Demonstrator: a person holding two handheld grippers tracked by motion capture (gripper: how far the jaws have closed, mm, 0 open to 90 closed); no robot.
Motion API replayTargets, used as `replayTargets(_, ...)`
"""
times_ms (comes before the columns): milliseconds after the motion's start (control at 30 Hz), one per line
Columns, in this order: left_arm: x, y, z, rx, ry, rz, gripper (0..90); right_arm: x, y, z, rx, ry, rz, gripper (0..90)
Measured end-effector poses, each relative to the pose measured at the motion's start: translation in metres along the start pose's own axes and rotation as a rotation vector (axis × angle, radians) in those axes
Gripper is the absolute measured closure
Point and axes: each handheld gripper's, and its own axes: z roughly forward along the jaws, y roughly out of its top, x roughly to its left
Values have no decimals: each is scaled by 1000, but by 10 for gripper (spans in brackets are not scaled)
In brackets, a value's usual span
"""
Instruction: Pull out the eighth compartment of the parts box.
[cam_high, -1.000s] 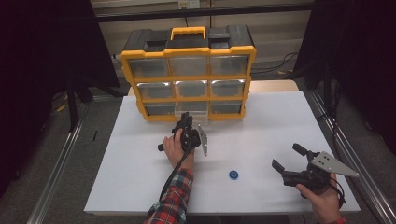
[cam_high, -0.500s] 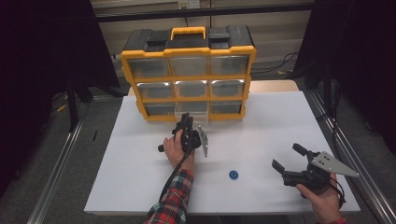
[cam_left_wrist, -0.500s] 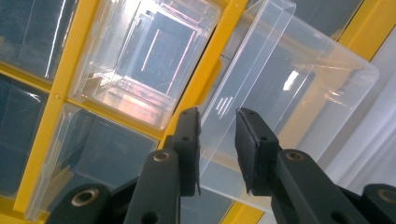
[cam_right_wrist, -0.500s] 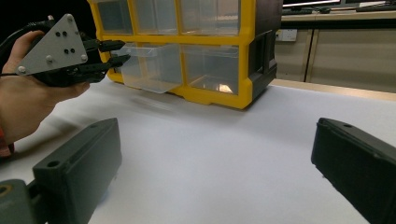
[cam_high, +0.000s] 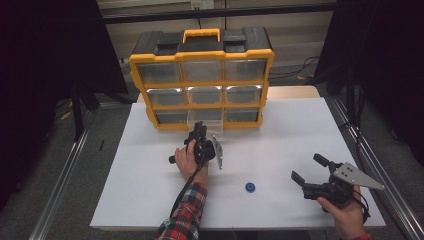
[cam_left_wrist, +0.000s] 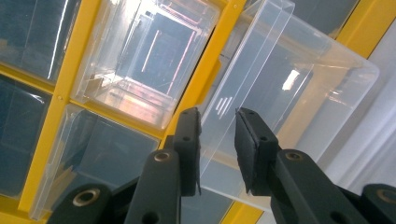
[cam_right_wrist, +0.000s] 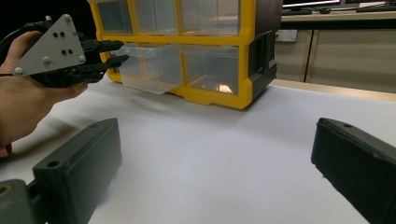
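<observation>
A yellow and black drawer cabinet (cam_high: 266, 85) stands at the back of the white table (cam_high: 300, 125). Its bottom middle clear drawer (cam_high: 208, 116) is pulled partway out. My left gripper (cam_high: 200, 126) reaches to that drawer's front. In the left gripper view its jaws (cam_left_wrist: 218, 114) are shut on the drawer's clear handle lip (cam_left_wrist: 261, 51). The right gripper view shows the same grip (cam_right_wrist: 119, 51) on the drawer (cam_right_wrist: 149, 70). My right gripper (cam_high: 306, 166) hovers near the table's front right, open, with nothing between its fingers (cam_right_wrist: 217, 140). A small blue ring (cam_high: 250, 187) lies on the table between the hands.
The cabinet's other clear drawers (cam_high: 202, 71) are pushed in. A metal rail (cam_high: 65, 175) runs along the left side of the table and another (cam_high: 380, 170) along the right. Dark space surrounds both sides.
</observation>
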Motion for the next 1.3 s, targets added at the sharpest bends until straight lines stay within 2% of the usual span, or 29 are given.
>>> replayTargets(133,0,-1,-1,-3,2,-2,719,0,0,0,1,4,-3,10)
replayTargets(200,1,0,-3,11,5,14,719,0,0,0,2,2,-2,10)
replayTargets(300,0,-1,-3,-5,-1,-5,719,0,0,0,2,4,-3,10)
replayTargets(633,0,0,-5,8,0,1,720,0,0,0,-1,2,2,10)
replayTargets(667,-1,0,-4,-6,-3,-17,720,0,0,0,-1,2,3,10)
replayTargets(700,0,0,-4,7,-7,-9,720,0,0,0,0,2,4,10)
replayTargets(833,-2,0,-4,-11,-1,-28,720,0,0,0,-2,2,1,10)
replayTargets(867,0,0,-5,9,-5,-5,720,0,0,0,-1,4,-4,10)
replayTargets(900,-1,0,-5,4,-1,-5,718,0,0,0,0,4,-5,10)
replayTargets(933,-4,0,-4,-21,5,-44,718,0,0,0,1,6,-10,10)
replayTargets(967,-1,0,-6,8,-3,-10,718,0,0,0,2,7,-11,10)
replayTargets(1033,0,0,-6,0,-5,-1,718,0,0,0,1,6,-9,10)
replayTargets(1300,-1,0,-8,9,-4,-15,717,0,0,0,2,9,-9,10)
